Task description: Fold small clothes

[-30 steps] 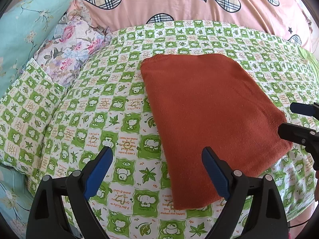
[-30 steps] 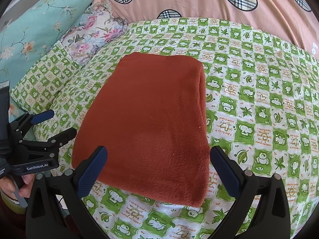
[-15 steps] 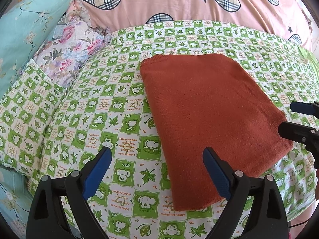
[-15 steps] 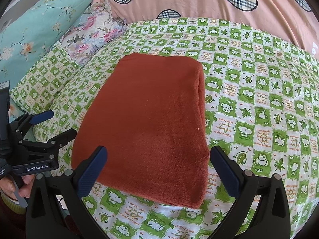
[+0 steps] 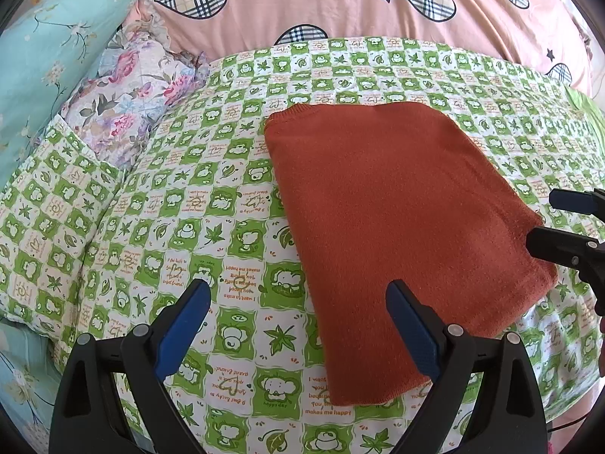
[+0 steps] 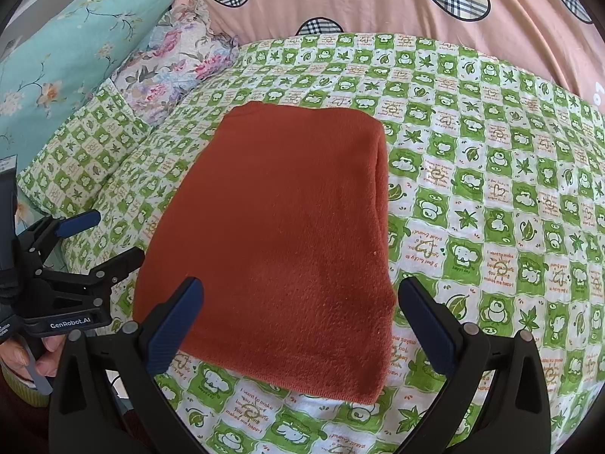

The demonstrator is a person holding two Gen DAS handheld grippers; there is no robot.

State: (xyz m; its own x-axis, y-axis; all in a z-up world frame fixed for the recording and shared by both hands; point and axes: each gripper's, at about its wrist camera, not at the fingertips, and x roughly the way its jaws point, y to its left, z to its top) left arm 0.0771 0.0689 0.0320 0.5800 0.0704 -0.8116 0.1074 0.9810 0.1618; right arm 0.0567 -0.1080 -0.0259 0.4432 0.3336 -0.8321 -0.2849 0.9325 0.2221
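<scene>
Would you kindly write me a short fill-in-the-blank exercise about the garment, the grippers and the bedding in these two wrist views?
1. The folded garment is ____ in colour.
2. Both the left gripper and the right gripper have their jaws ____.
3. The garment lies on a sheet checked in white and ____.
4. The big pink cover behind the sheet is printed with plaid ____.

Missing words: rust-orange; open; green; hearts

Green checked sheet (image 5: 227, 204), floral pillows (image 5: 132, 106)
</scene>
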